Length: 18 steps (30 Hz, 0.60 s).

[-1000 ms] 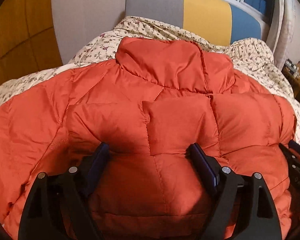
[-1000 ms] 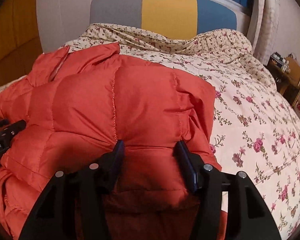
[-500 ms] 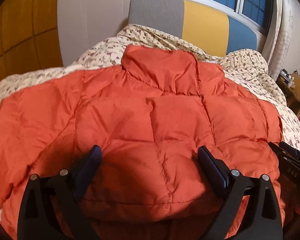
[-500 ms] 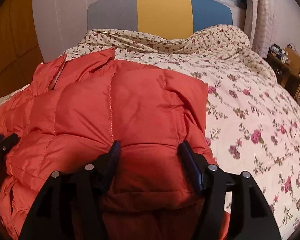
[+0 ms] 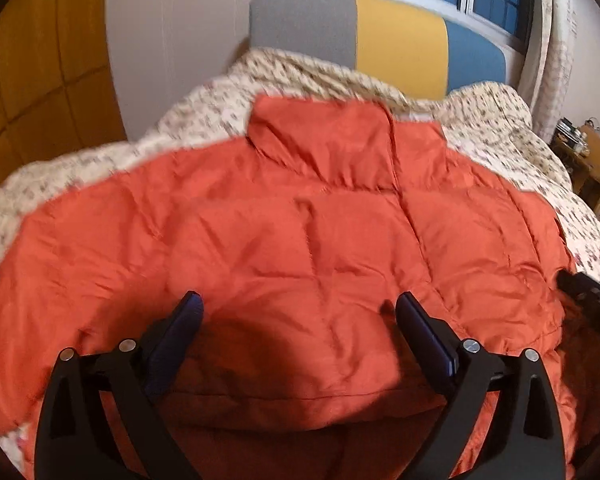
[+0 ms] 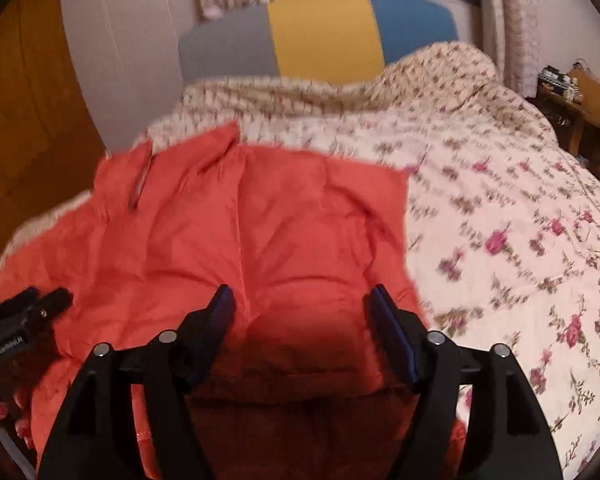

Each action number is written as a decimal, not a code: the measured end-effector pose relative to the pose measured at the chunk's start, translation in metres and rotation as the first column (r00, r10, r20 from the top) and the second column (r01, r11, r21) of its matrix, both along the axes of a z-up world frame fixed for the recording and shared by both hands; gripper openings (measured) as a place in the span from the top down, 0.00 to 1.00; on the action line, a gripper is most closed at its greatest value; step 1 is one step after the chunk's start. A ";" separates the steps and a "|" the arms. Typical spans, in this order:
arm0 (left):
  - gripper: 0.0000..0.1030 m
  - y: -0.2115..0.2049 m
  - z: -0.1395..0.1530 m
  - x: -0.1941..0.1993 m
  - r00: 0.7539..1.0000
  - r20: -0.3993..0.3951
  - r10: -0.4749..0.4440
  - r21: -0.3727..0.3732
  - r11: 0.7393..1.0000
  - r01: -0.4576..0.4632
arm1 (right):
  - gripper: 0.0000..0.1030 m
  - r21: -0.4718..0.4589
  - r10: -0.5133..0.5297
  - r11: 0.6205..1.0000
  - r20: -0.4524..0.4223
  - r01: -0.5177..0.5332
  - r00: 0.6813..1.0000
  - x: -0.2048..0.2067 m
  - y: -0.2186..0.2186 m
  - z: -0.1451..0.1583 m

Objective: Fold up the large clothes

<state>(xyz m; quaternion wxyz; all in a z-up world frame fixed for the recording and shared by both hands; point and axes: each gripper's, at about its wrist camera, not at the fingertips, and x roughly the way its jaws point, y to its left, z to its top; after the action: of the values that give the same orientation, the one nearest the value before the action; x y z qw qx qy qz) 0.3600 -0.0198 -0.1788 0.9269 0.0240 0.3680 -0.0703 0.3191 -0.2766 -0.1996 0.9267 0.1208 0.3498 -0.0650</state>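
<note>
An orange quilted puffer jacket (image 5: 300, 220) lies spread on the bed, its collar (image 5: 324, 148) toward the headboard. My left gripper (image 5: 298, 298) hovers over the jacket's near hem. Its jaws are opening wide and the blue pads press on nothing. My right gripper (image 6: 301, 290) stands over the jacket's (image 6: 240, 220) right edge. Its jaws are opening too, with fabric below them but not pinched. Each gripper shows at the edge of the other's view: the right gripper (image 5: 588, 300) in the left wrist view, the left gripper (image 6: 20, 320) in the right wrist view.
A cream quilt with a flower print (image 6: 500, 220) covers the bed to the right of the jacket. Behind it stands a grey, yellow and blue headboard (image 5: 400, 44) under a window. Wooden shelves (image 6: 580, 100) are at far right, yellow-brown panels (image 5: 28, 80) at left.
Both grippers let go of the bunched jacket fabric, spread their jaws and drew back and upward. The jacket has settled flatter on the quilt.
</note>
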 end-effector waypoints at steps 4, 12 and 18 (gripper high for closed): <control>0.03 0.013 -0.023 0.021 0.992 -0.108 0.058 -0.011 0.998 -0.059 | 0.31 -0.006 -0.046 0.999 -0.112 0.046 0.993 0.020 -0.006 -0.019; 0.03 0.022 -0.017 0.015 0.993 -0.102 0.064 -0.032 0.997 -0.068 | 0.22 -0.112 -0.086 0.991 -0.115 0.073 0.990 0.021 0.002 -0.017; 0.03 0.053 0.000 -0.020 0.995 -0.075 0.073 -0.143 0.986 -0.083 | 0.20 -0.106 -0.056 0.993 -0.078 0.047 0.995 -0.017 0.005 0.002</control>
<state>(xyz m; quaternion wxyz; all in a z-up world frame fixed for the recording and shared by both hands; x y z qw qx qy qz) 0.3398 0.0329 -0.1789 0.9149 -0.0606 0.3945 -0.0612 0.3021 -0.2713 -0.1974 0.9148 0.0787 0.3801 -0.1118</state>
